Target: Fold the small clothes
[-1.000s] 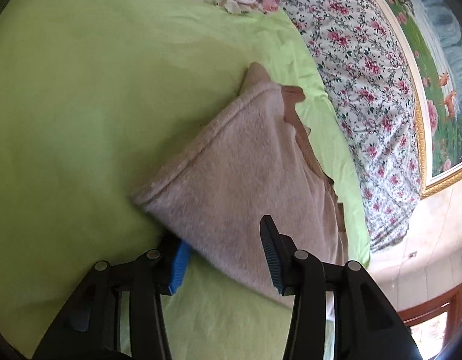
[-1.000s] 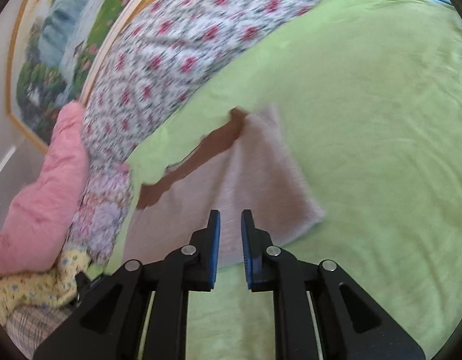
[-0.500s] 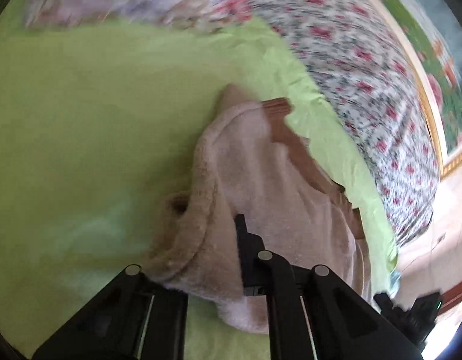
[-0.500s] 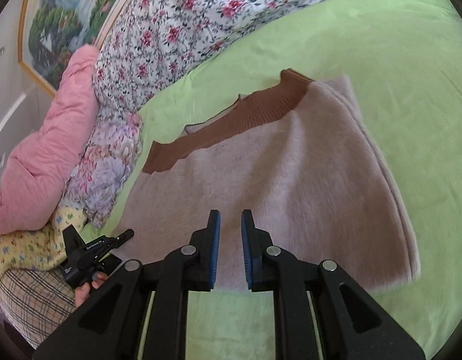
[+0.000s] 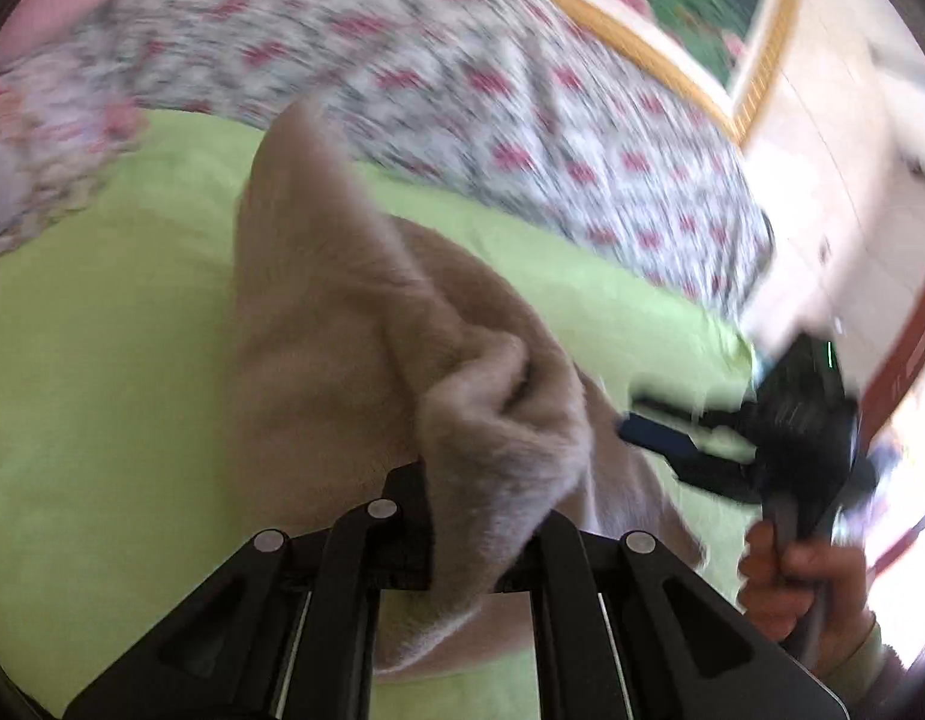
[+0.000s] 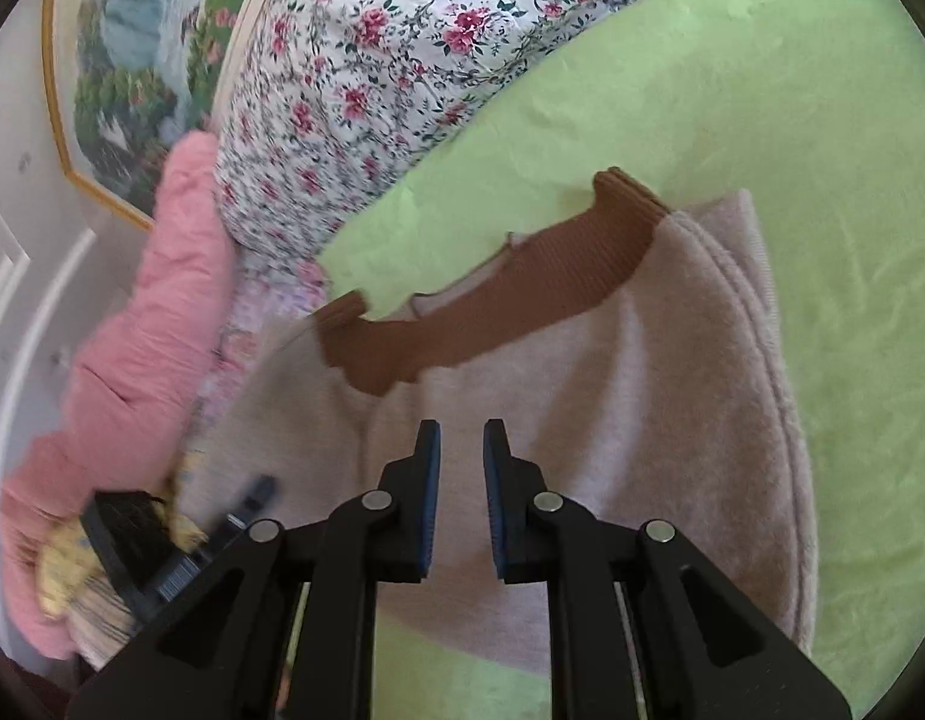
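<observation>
A small beige fleece garment (image 6: 642, 390) with a brown ribbed band (image 6: 492, 306) lies on a green bed sheet (image 6: 762, 90). In the left wrist view my left gripper (image 5: 480, 516) is shut on a bunched corner of the garment (image 5: 498, 432) and holds it raised off the sheet, the cloth hiding the pads. My right gripper (image 6: 461, 498) hovers over the middle of the garment, its blue pads slightly apart and empty. It also shows in the left wrist view (image 5: 780, 432), held by a hand at the right.
A floral quilt (image 6: 402, 60) runs along the far side of the bed. A pink padded garment (image 6: 132, 330) lies at the left. A framed landscape picture (image 6: 132, 60) hangs on the wall. Green sheet (image 5: 102, 390) extends left of the garment.
My left gripper closed on the garment's corner and lifted it, swinging right. My right gripper moved in over the garment's middle, pads staying slightly apart.
</observation>
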The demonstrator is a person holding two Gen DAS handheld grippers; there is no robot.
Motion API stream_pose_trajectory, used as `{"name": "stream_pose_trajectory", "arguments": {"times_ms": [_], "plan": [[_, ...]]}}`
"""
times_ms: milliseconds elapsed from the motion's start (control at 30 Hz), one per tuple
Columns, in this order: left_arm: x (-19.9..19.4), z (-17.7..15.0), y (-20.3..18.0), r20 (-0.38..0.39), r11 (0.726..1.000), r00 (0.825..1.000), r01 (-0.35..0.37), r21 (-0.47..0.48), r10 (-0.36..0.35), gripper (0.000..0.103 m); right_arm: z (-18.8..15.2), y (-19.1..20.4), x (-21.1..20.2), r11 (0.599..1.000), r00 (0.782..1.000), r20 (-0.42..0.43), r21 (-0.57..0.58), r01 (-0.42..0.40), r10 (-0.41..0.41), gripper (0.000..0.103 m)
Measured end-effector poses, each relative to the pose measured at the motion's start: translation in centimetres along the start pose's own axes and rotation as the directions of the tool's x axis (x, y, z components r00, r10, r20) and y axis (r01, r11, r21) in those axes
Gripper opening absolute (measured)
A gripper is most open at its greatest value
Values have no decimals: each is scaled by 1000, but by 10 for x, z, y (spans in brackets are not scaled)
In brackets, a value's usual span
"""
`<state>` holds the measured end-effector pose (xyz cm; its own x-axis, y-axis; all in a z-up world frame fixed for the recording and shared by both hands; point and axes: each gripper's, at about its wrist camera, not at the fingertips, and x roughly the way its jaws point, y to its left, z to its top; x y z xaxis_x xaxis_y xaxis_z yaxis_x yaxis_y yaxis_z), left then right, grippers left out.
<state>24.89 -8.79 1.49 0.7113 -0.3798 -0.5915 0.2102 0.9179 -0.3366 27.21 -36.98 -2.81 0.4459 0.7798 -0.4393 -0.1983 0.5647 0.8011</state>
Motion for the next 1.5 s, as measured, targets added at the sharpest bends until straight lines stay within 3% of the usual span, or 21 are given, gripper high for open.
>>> {"name": "stream_pose_trajectory", "arguments": {"times_ms": [67,167,267,367,500,567,633,800,900,1000,1133,1333,1500], "plan": [[23,-14,-11,-66,1000,998,11,25,-9,5,5,-3,7,999,999,-33,20,-30,31,96],[41,-27,-19,-120,999,993,20,38,-16,5,11,-4,23,997,994,-72,9,-77,77,100],[37,-30,-19,-113,999,993,24,37,-20,5,19,-1,51,994,983,-148,10,-112,112,100],[34,-26,-17,-109,999,993,38,19,-36,5,27,1,81,994,969,-221,15,-108,109,97],[31,-23,-19,-102,998,994,41,38,-37,6,30,11,125,995,941,-325,0,-95,90,79],[27,-24,-22,-94,998,995,43,55,-38,6,32,14,140,999,937,-347,-15,-52,44,32],[21,-21,-28,-83,996,996,42,78,-35,6,39,20,139,998,945,-327,-40,-48,32,21],[18,-3,-66,-66,986,990,130,105,-124,6,59,58,83,973,977,-214,-220,-66,18,18],[41,-8,-98,-105,974,980,180,135,-167,6,70,45,44,969,987,-161,-248,-14,-26,18],[73,-27,-114,-183,973,969,189,130,-164,6,71,6,30,976,982,-162,-209,62,-97,18],[95,-42,-122,-222,976,966,166,144,-132,6,65,-39,26,983,975,-176,-149,109,-135,18],[90,-46,-121,-201,976,970,168,135,-139,7,68,-34,23,971,984,-140,-227,75,-109,18],[99,-60,-119,-259,975,955,184,126,-147,8,64,-58,30,967,969,-165,-210,147,-183,18]]}}
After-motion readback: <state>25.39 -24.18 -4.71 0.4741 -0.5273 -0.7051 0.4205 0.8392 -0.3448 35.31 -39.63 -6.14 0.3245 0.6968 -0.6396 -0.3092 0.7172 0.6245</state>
